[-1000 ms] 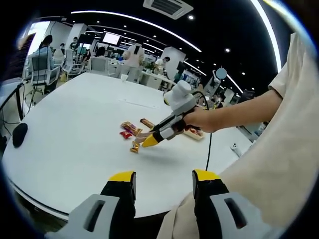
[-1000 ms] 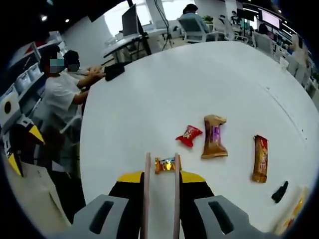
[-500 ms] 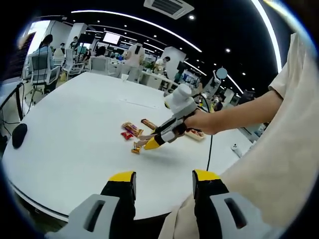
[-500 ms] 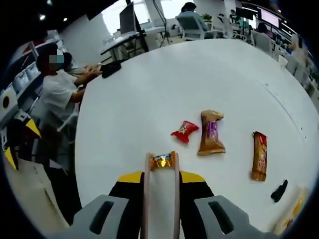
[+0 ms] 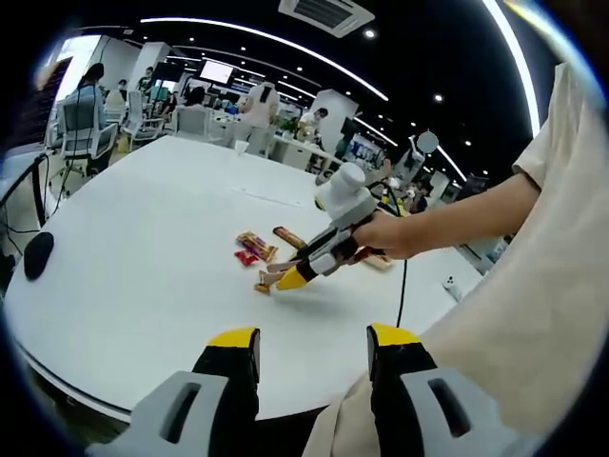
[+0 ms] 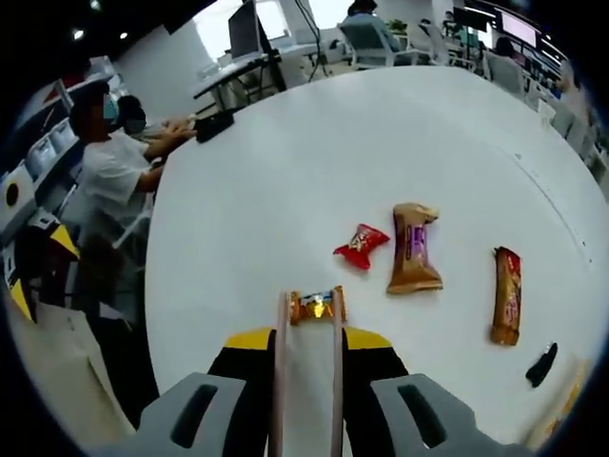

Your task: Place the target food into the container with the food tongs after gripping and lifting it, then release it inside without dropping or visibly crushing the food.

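Left gripper view
Left gripper (image 5: 312, 354): my jaws stand wide apart, nothing between them, held back from the near edge of the white surface (image 5: 143, 248).
Right gripper (image 5: 285, 277): I see it in the person's hand (image 5: 381, 233), reaching in from the right — tong tips down at the small candy (image 5: 260, 285).
Other snacks: a small cluster just beyond that candy.

Right gripper view
Food tongs (image 6: 307, 328): two thin blades run forward between my jaws, set narrow.
Small candy (image 6: 315, 305): orange-gold wrapper, lies on the surface between the blade tips — grip contact I cannot tell.
Red candy (image 6: 361, 244): near, further out.
Brown bar (image 6: 413, 249): just beside the red candy.
Long brown bar (image 6: 506, 294): well to the right.
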{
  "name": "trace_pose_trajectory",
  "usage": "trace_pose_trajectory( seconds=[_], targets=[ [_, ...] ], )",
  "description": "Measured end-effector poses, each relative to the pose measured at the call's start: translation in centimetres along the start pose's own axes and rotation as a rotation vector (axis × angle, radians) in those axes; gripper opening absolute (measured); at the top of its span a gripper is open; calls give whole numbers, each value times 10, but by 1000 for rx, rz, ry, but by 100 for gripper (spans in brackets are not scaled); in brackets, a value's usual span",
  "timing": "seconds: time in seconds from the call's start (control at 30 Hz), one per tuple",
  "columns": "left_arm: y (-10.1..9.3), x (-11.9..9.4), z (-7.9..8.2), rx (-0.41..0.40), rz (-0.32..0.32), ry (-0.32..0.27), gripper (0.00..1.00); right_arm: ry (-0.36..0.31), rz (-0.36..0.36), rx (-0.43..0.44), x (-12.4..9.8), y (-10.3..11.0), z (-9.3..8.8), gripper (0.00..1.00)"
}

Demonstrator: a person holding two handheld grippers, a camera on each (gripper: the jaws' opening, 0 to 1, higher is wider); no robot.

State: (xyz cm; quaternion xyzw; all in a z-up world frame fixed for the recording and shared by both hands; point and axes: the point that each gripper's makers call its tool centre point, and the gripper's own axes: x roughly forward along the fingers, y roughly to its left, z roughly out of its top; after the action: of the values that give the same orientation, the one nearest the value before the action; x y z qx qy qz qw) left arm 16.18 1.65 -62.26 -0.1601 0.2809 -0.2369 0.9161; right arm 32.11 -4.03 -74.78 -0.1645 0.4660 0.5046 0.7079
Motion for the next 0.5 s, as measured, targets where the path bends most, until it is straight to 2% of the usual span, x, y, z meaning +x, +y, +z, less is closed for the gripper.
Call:
trace_pose_trajectory(
  seconds=[0.5],
  targets=[
    [3, 2, 2, 0, -11, 0, 44, 12, -9, -31, 0, 0, 3, 26]
  ],
)
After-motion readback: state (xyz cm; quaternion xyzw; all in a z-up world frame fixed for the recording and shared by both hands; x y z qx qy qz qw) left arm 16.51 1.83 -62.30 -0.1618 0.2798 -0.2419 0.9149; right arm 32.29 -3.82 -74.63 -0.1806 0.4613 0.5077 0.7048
